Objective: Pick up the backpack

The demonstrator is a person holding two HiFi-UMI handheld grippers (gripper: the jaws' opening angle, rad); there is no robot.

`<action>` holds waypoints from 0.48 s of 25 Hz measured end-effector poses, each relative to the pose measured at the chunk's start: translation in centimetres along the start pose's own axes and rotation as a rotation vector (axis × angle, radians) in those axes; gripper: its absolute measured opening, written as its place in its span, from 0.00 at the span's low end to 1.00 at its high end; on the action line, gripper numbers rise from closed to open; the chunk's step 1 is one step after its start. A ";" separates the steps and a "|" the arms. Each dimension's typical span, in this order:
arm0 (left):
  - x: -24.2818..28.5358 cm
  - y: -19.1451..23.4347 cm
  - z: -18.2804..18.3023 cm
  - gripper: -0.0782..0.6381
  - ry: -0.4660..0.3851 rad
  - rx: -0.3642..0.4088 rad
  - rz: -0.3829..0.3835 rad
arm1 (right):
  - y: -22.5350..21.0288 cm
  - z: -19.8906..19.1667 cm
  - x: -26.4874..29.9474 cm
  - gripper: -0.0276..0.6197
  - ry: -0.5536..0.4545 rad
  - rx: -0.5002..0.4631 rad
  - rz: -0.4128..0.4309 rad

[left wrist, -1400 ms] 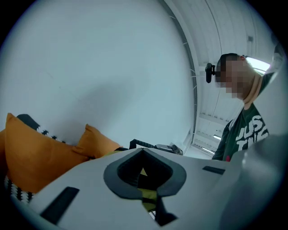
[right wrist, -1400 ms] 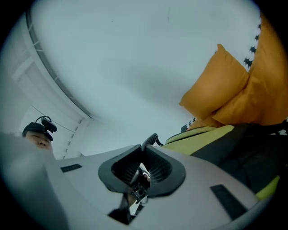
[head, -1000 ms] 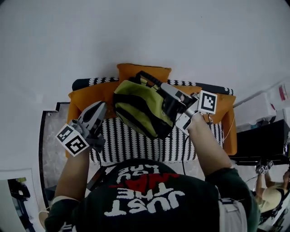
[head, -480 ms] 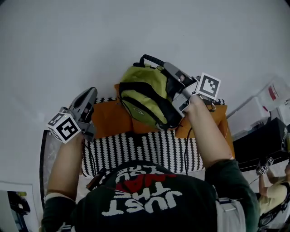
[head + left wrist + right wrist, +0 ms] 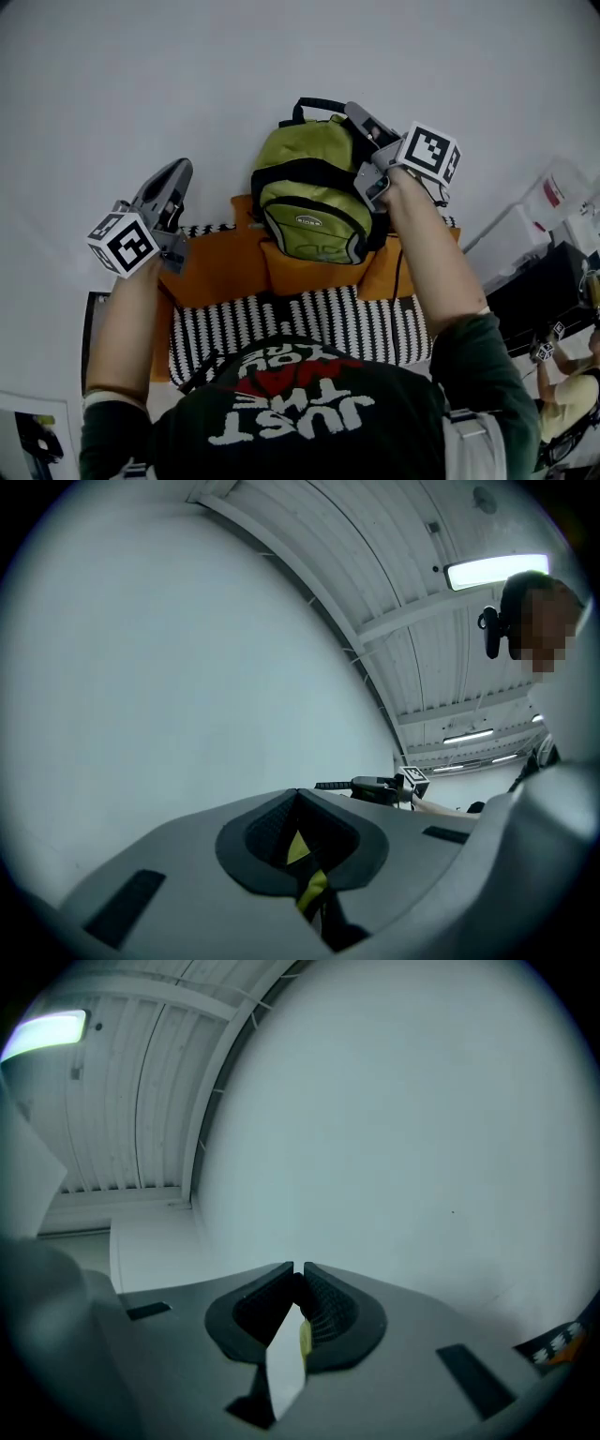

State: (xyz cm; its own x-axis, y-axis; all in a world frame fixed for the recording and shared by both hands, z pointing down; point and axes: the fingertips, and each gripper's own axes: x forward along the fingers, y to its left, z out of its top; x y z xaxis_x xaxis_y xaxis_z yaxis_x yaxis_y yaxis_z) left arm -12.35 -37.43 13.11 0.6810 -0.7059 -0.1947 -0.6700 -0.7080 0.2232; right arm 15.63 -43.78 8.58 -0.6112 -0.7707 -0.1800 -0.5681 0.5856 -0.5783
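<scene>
A green and black backpack (image 5: 309, 197) hangs in the air in front of the white wall, above the sofa, its front pocket facing me. My right gripper (image 5: 356, 112) is at its top right beside the black carry handle (image 5: 314, 103), shut on a strap, and the bag's weight hangs from it. The right gripper view shows those jaws (image 5: 298, 1267) almost touching, with a thin pale strip between them and only wall beyond. My left gripper (image 5: 178, 171) is raised well to the left of the bag, shut and holding nothing. Its jaws (image 5: 297, 795) meet at the tips.
Below the bag stands a sofa with orange cushions (image 5: 220, 267) and a black-and-white patterned seat (image 5: 309, 323). A pale storage box (image 5: 553, 197) and a dark desk (image 5: 534, 291) stand at the right. Another person (image 5: 562, 398) sits at the lower right.
Both grippers have risen. The backpack came up off the sofa with the right gripper and swung round, so it now hangs upright against the wall.
</scene>
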 end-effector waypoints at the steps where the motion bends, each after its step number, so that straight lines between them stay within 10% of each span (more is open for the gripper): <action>1: 0.0 0.1 -0.1 0.12 -0.006 0.007 -0.007 | -0.1 -0.1 0.1 0.13 -0.004 0.004 -0.005; 12: 0.8 0.0 1.0 0.12 -0.031 0.066 -0.038 | -0.4 0.2 0.0 0.13 -0.024 0.000 -0.018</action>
State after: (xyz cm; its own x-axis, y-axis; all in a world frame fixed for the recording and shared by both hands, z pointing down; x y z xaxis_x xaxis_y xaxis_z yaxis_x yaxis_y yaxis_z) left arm -12.11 -38.06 11.96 0.6975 -0.6780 -0.2319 -0.6625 -0.7335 0.1517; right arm 15.95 -44.06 8.59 -0.5875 -0.7869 -0.1887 -0.5787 0.5715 -0.5818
